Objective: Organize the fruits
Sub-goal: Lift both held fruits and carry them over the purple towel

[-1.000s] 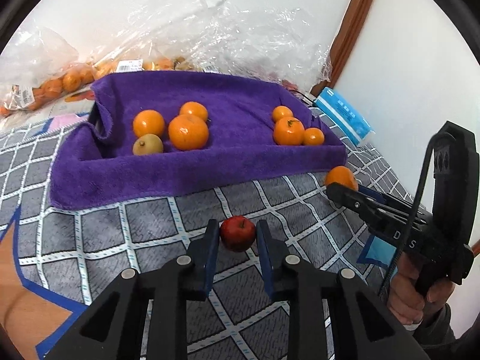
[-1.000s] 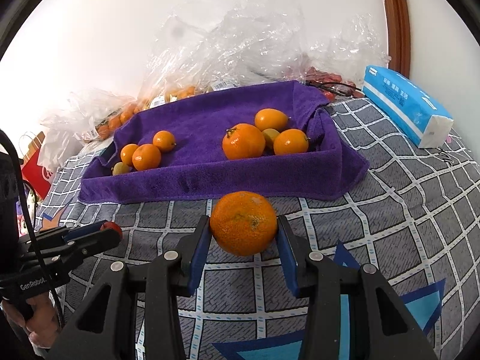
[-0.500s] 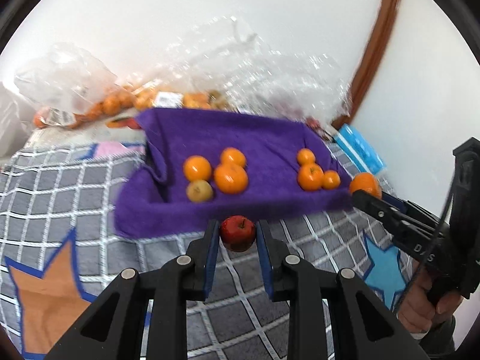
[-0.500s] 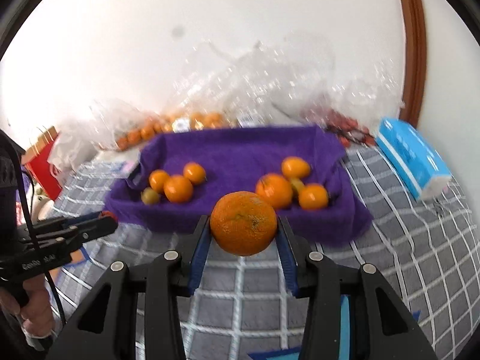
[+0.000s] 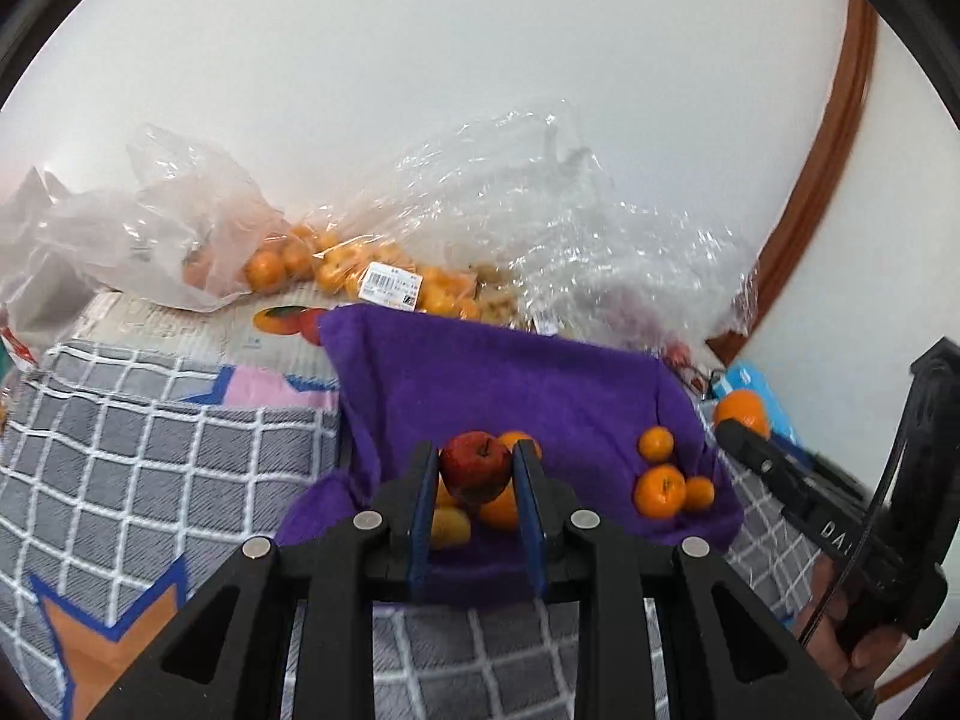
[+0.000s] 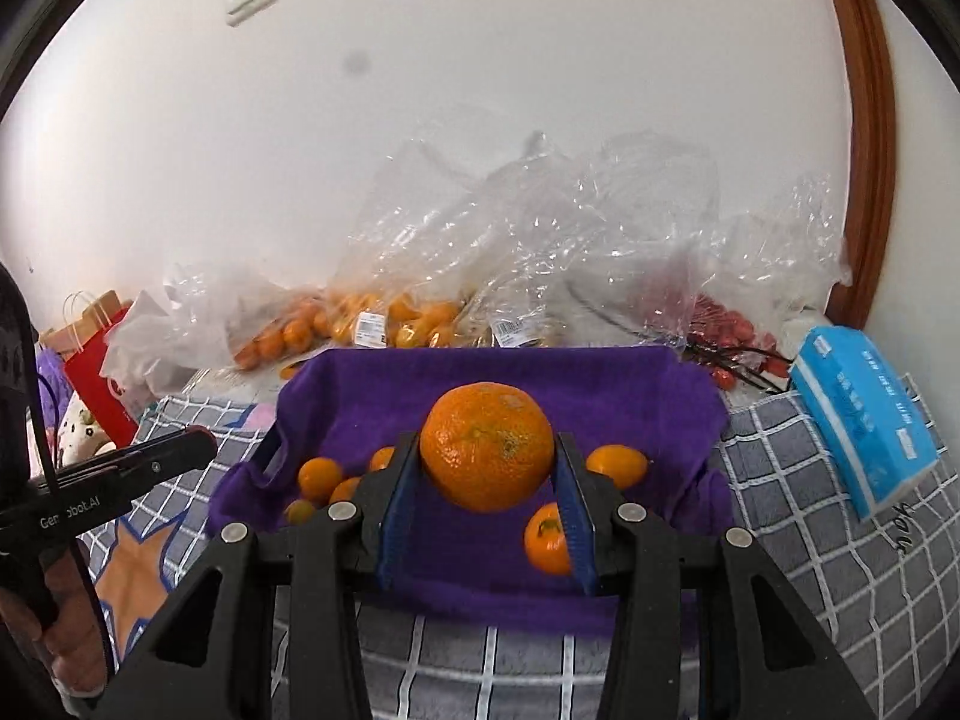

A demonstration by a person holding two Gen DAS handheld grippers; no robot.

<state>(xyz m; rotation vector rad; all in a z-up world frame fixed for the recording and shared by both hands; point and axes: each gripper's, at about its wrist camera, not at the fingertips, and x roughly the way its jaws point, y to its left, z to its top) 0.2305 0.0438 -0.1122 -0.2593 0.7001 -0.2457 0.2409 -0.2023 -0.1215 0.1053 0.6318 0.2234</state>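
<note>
My left gripper (image 5: 476, 468) is shut on a small red apple (image 5: 477, 466) and holds it in the air over the near left part of a tray lined with a purple towel (image 5: 510, 384). My right gripper (image 6: 487, 474) is shut on a large orange (image 6: 487, 445), held above the same purple towel (image 6: 498, 378). Small oranges lie on the towel in two groups: one on the left (image 6: 320, 476), one on the right (image 6: 618, 463). The right gripper with its orange (image 5: 742, 411) shows at the right of the left wrist view.
Clear plastic bags of oranges (image 6: 384, 318) and red fruit (image 6: 732, 330) lie behind the tray by the white wall. A blue tissue pack (image 6: 864, 420) lies at the right. A grey checked blanket (image 5: 150, 468) covers the surface. A red paper bag (image 6: 99, 360) stands far left.
Both grippers rose from the blanket with their fruit and moved forward over the purple towel. The apple and the large orange now hang above the tray instead of near the blanket.
</note>
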